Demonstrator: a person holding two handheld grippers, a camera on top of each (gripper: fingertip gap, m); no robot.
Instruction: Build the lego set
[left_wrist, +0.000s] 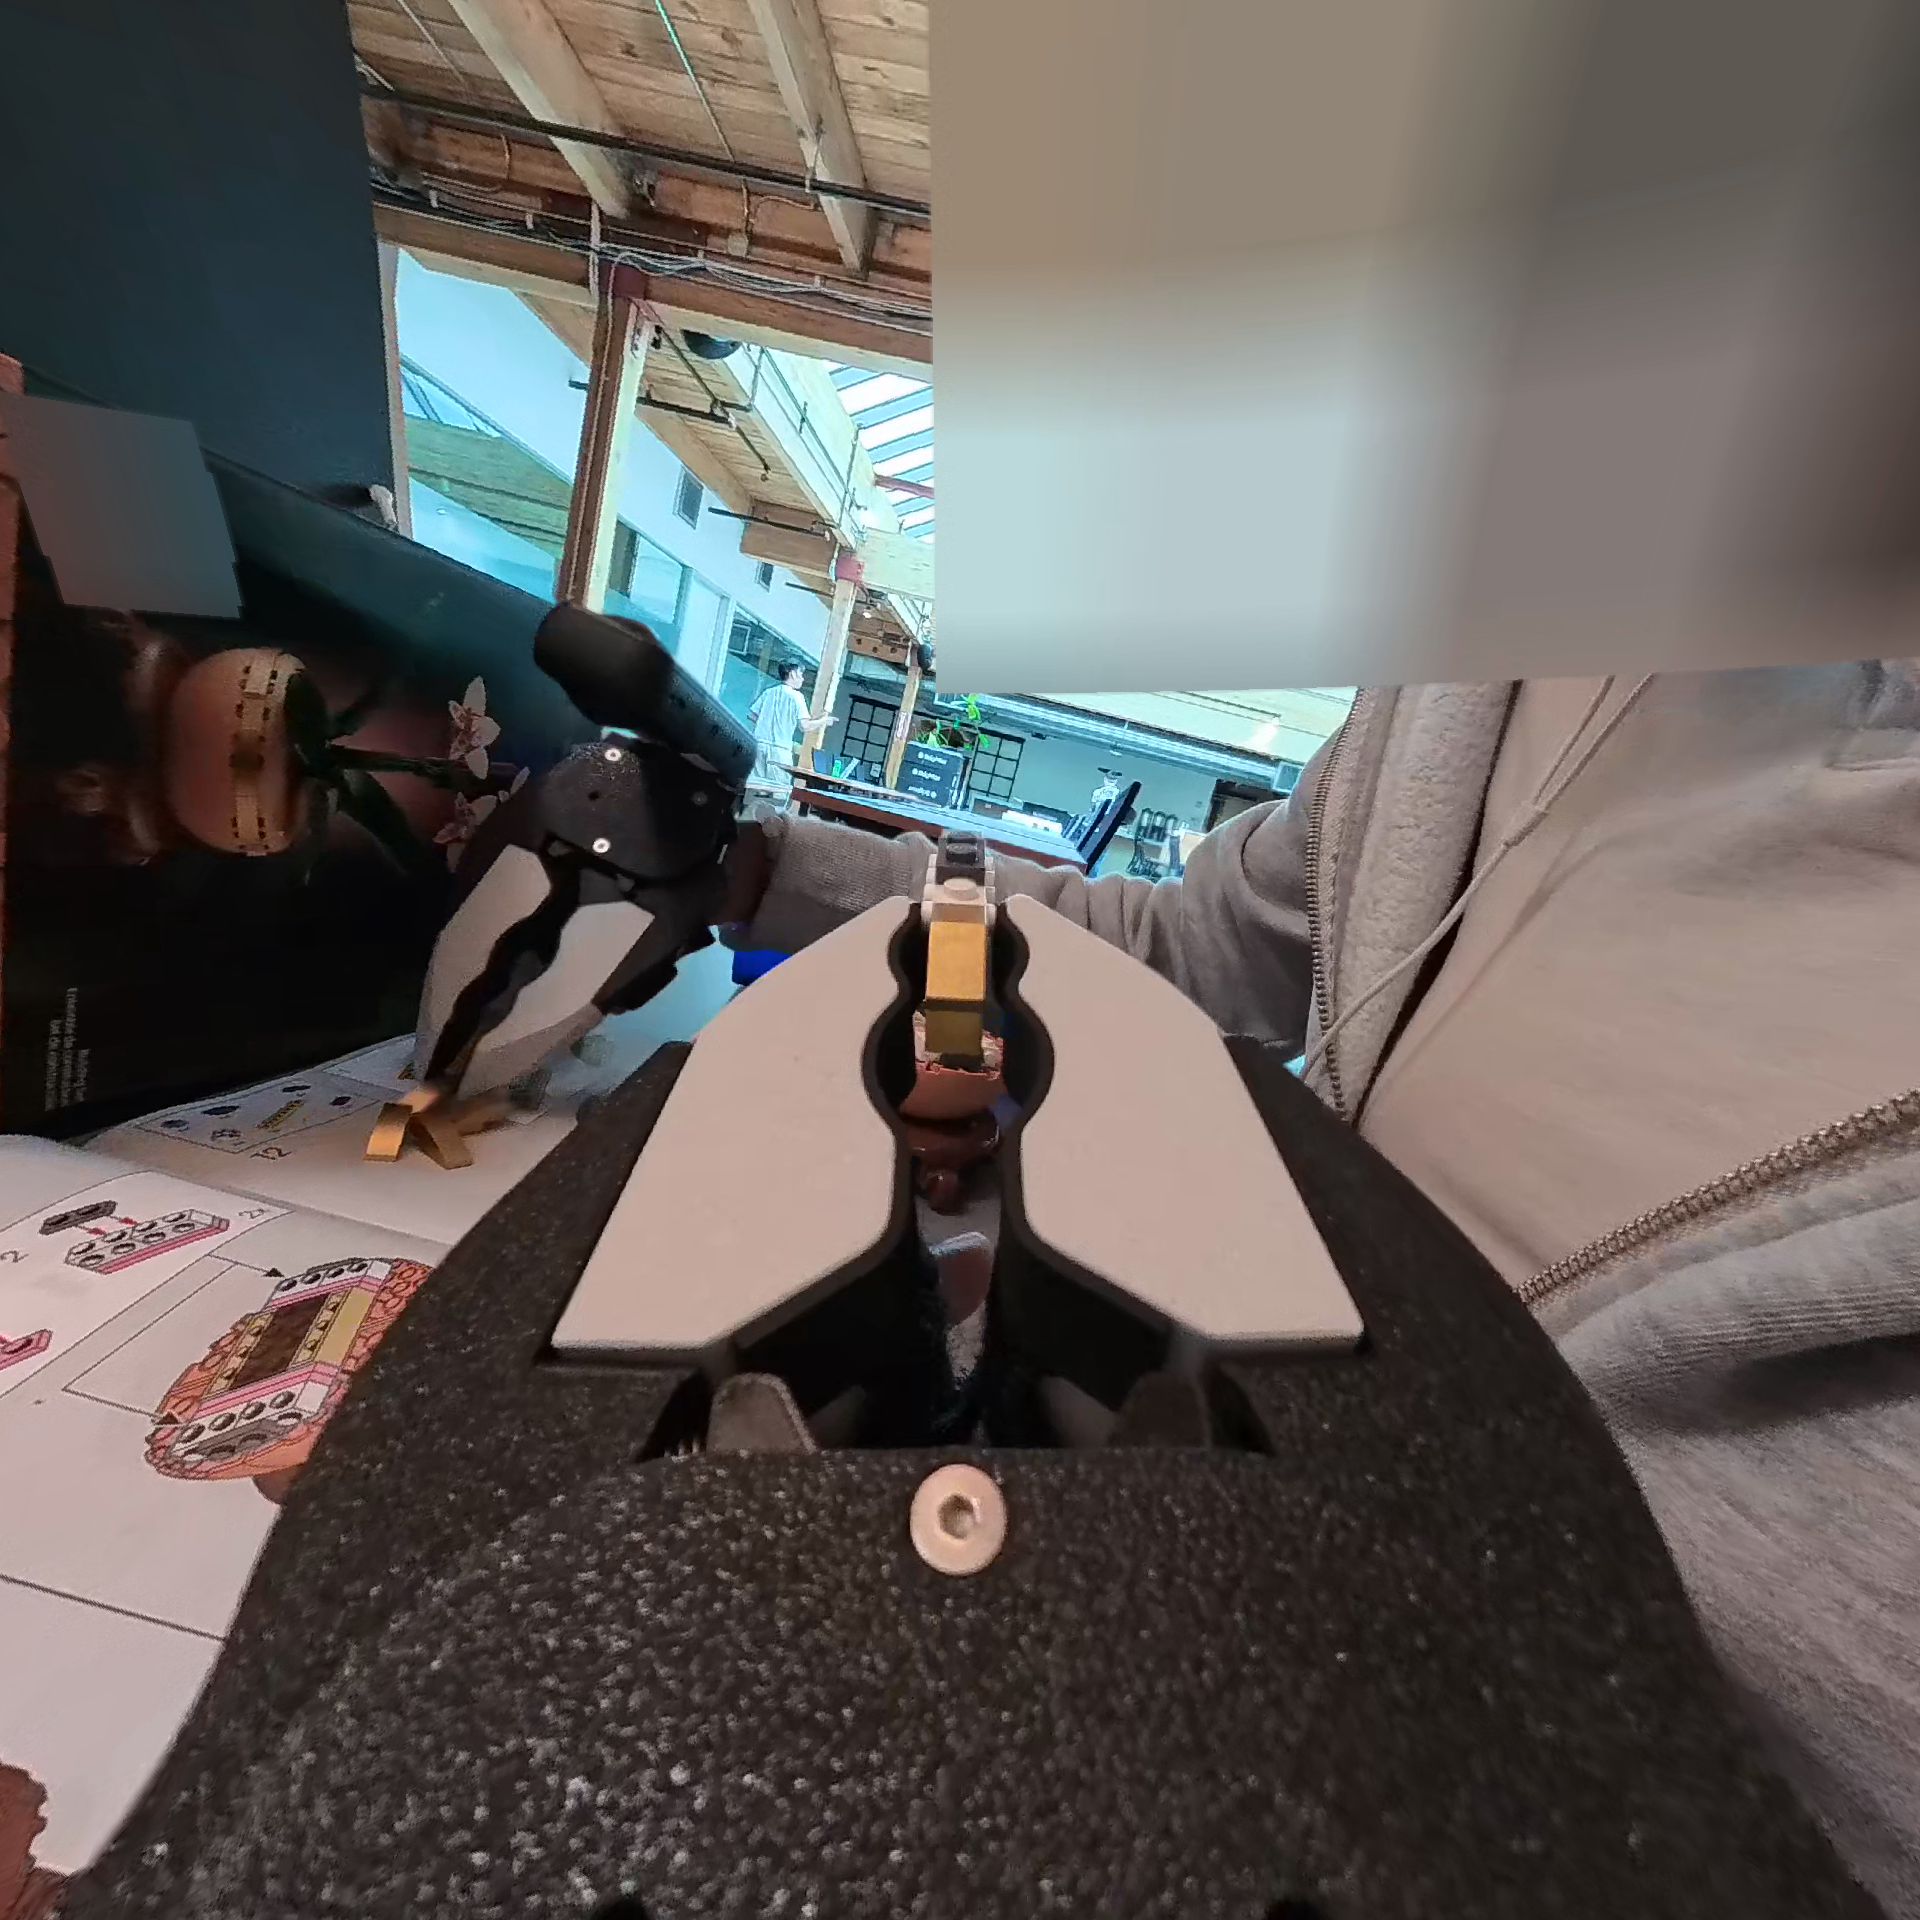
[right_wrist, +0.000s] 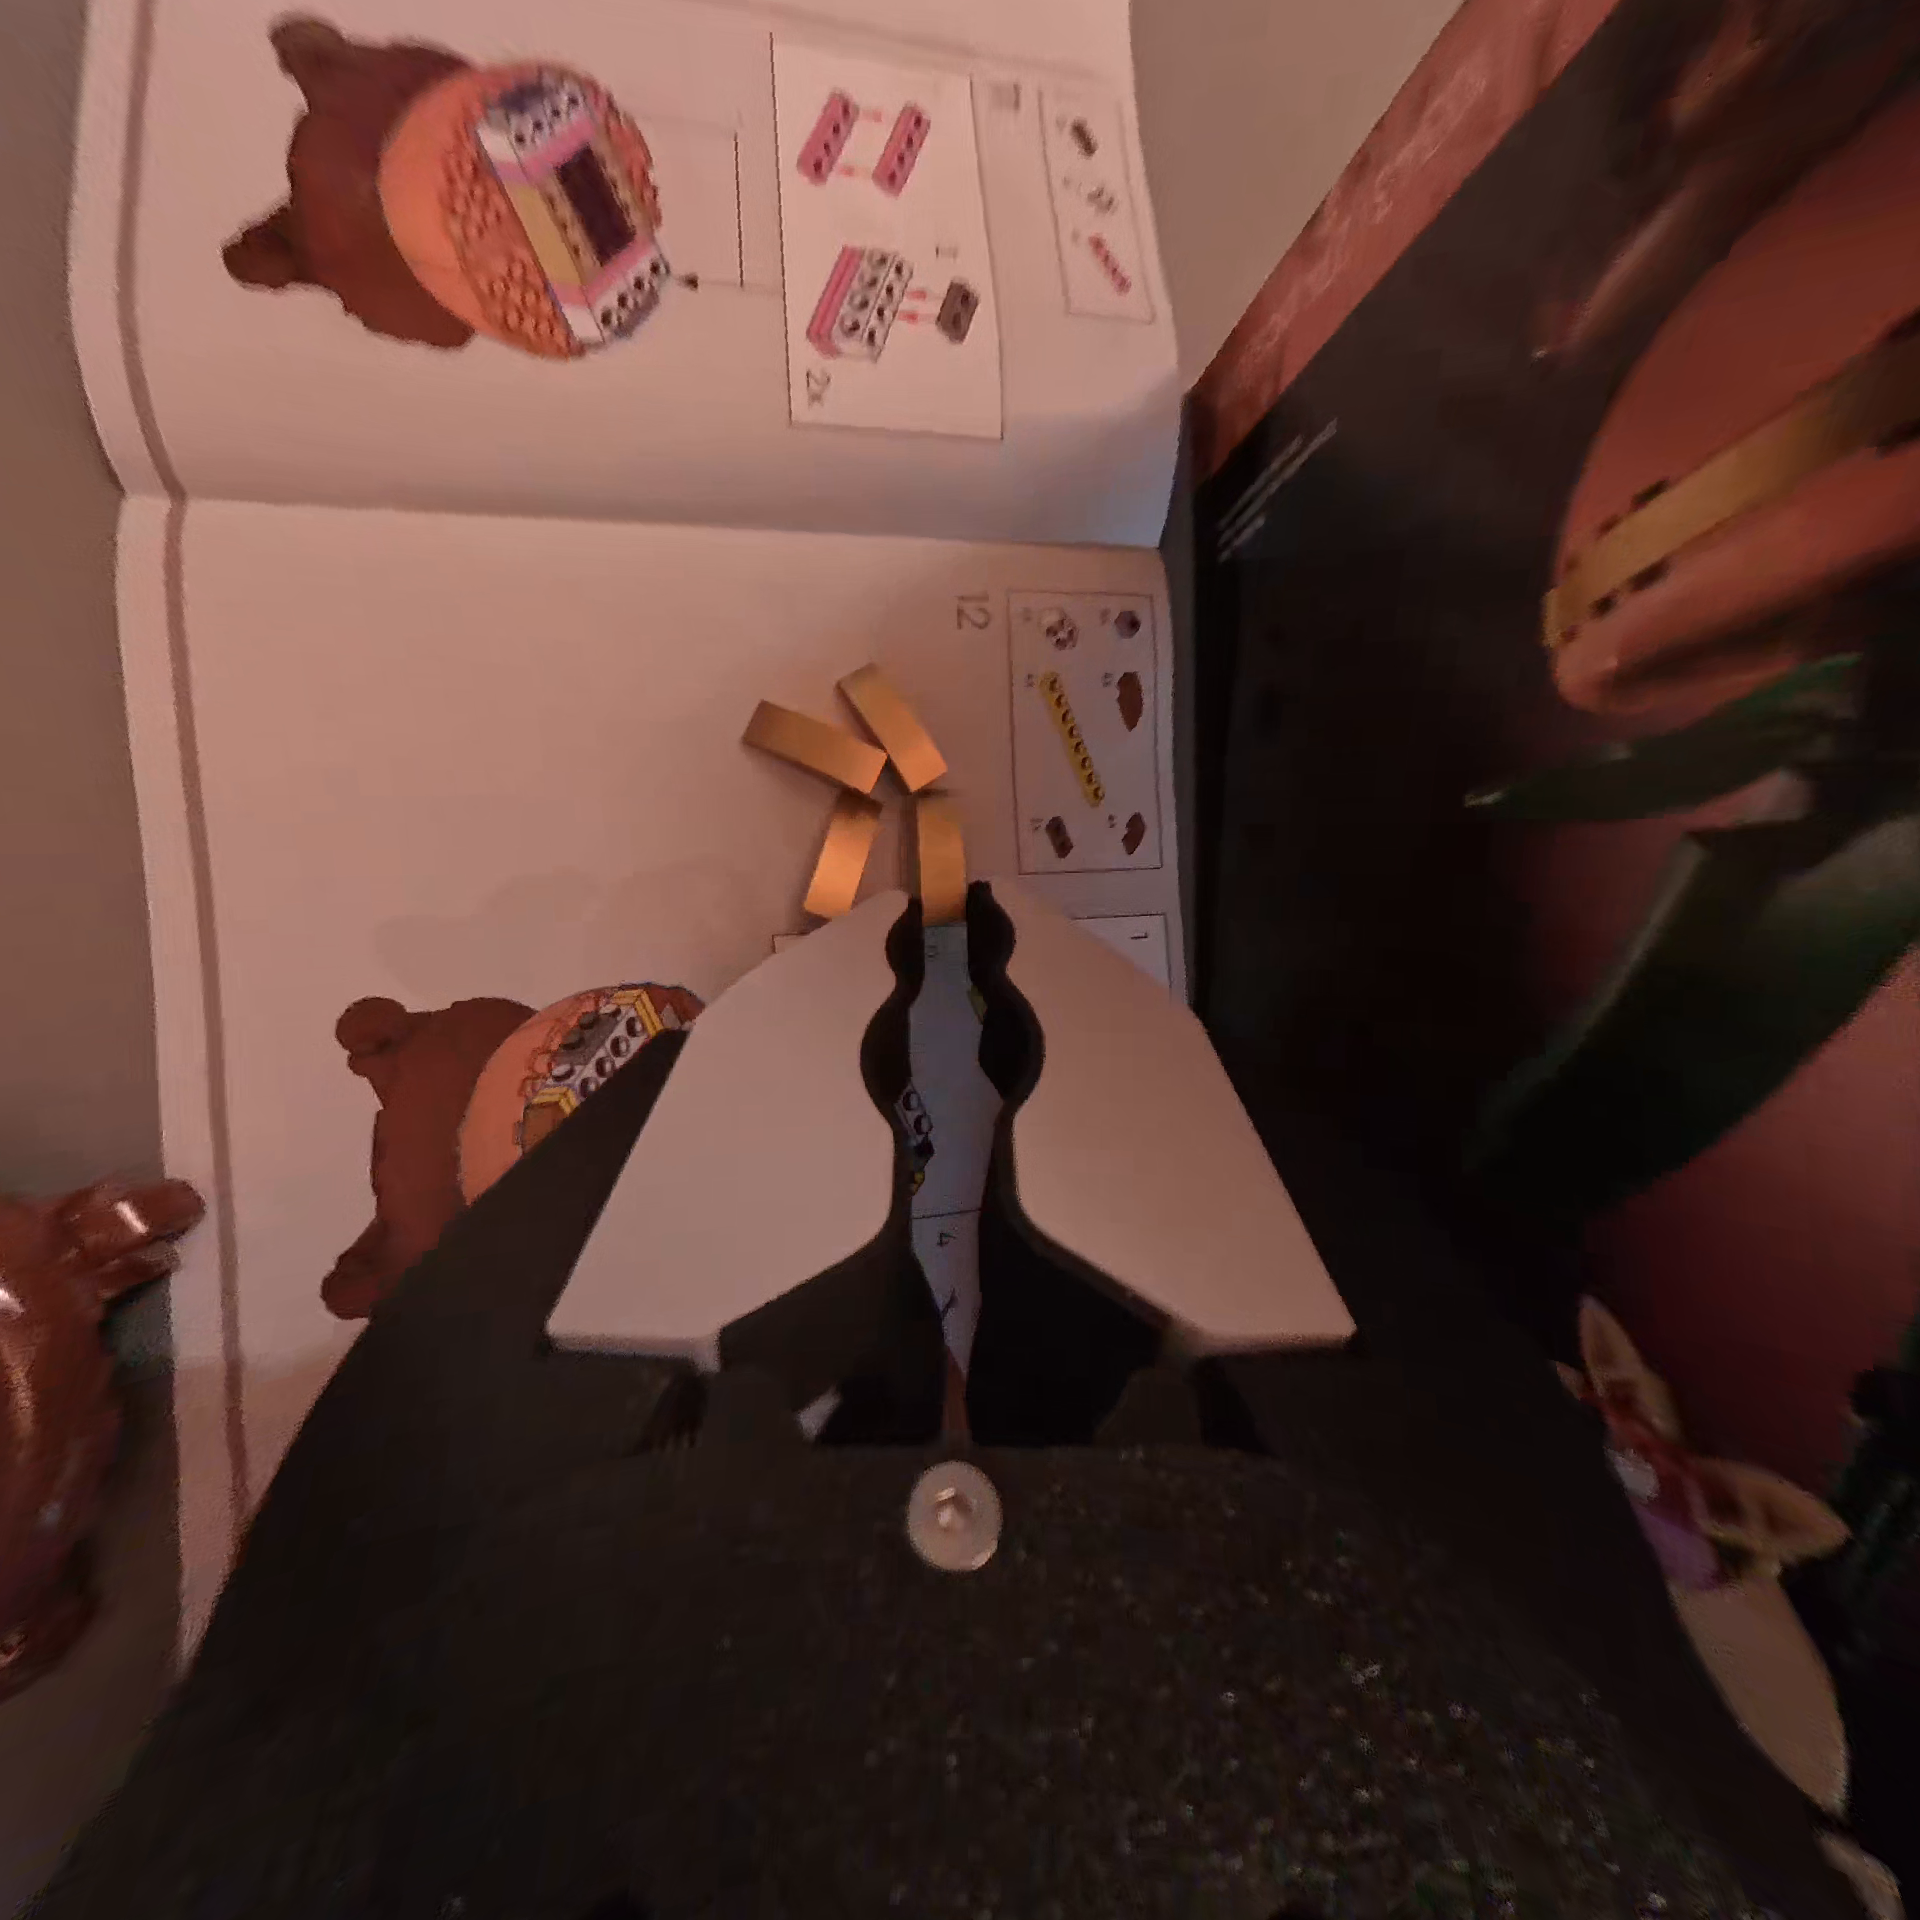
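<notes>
the left gripper (left_wrist: 956, 914), black-bodied with pale grey finger plates, fills the lower centre of the frame. its jaws are clamped on a small lego assembly (left_wrist: 954, 987): a gold tile over brown rounded parts, with grey and black studded pieces at the top. at centre left, the right gripper (left_wrist: 462, 1070) points down, tips at a cluster of loose gold lego tiles (left_wrist: 431, 1127) lying on an open white instruction booklet (left_wrist: 125, 1309) in the lower left. a dark product box (left_wrist: 187, 831) stands at the left edge. a grey zip-up sleeve (left_wrist: 1195, 894) crosses the right side.
</notes>
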